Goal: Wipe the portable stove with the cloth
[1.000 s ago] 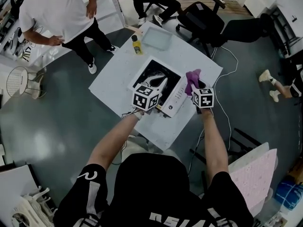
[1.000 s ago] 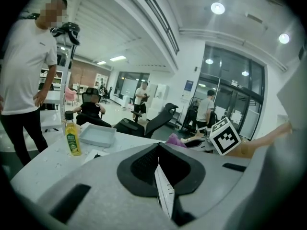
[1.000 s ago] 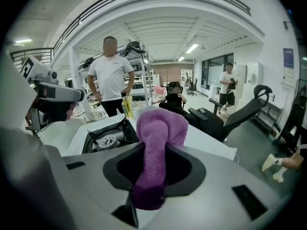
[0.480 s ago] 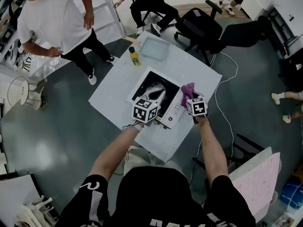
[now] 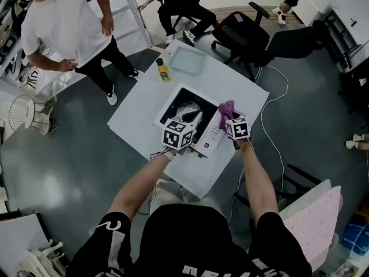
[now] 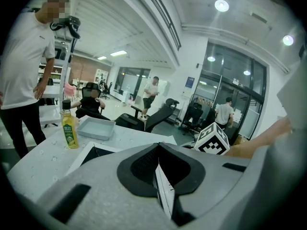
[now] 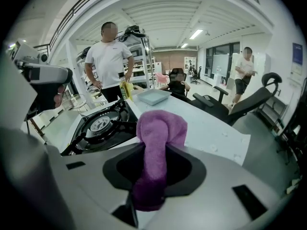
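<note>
The portable stove (image 5: 190, 109), black-topped with a white body, sits in the middle of the white table (image 5: 138, 103). My left gripper (image 5: 183, 126) is at the stove's near edge. In the left gripper view its jaws (image 6: 160, 176) are shut on a thin white edge of the stove (image 6: 85, 153). My right gripper (image 5: 232, 121) is at the stove's right side, shut on a purple cloth (image 5: 226, 111). In the right gripper view the cloth (image 7: 160, 128) sticks up out of the jaws (image 7: 151, 176), with the burner (image 7: 100, 123) just left of it.
A yellow bottle (image 5: 165, 69) and a shallow grey tray (image 5: 188, 59) stand at the table's far corner. A person in a white shirt (image 5: 69, 22) stands past the table's left side. Office chairs (image 5: 242, 30) and a cable (image 5: 271, 126) lie to the right.
My right gripper has come down and a little left with the cloth, closer to the stove's right side. The left gripper has stayed at the stove's near edge.
</note>
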`<state>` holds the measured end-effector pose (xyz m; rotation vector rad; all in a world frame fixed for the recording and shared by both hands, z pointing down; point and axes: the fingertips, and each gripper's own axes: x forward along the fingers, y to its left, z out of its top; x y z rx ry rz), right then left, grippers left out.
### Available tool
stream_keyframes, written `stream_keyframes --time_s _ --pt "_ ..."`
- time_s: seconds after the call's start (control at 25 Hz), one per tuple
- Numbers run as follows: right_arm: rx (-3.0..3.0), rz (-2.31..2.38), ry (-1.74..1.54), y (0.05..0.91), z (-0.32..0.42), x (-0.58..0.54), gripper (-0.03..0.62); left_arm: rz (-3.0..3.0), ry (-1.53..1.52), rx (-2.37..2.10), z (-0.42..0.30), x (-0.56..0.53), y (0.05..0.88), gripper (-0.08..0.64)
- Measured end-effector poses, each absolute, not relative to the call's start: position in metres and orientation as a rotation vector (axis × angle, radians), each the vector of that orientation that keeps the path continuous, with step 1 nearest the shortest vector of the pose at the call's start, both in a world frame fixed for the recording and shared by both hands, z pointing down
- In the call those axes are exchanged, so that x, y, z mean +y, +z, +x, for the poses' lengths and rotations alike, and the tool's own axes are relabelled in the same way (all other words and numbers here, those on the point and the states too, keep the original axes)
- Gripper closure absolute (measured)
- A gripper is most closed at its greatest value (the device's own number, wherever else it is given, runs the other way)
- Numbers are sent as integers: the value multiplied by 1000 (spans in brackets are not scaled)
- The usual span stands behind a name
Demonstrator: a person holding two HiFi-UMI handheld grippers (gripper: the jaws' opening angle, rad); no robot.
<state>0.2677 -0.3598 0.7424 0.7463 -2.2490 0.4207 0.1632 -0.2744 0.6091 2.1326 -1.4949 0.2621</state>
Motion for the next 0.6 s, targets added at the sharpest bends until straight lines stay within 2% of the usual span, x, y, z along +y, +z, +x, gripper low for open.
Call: stream_keyframes --time_s 0.6 --pt "-2253 743 349 741 259 -334 483 2127 252 -1497 166 -253 608 551"
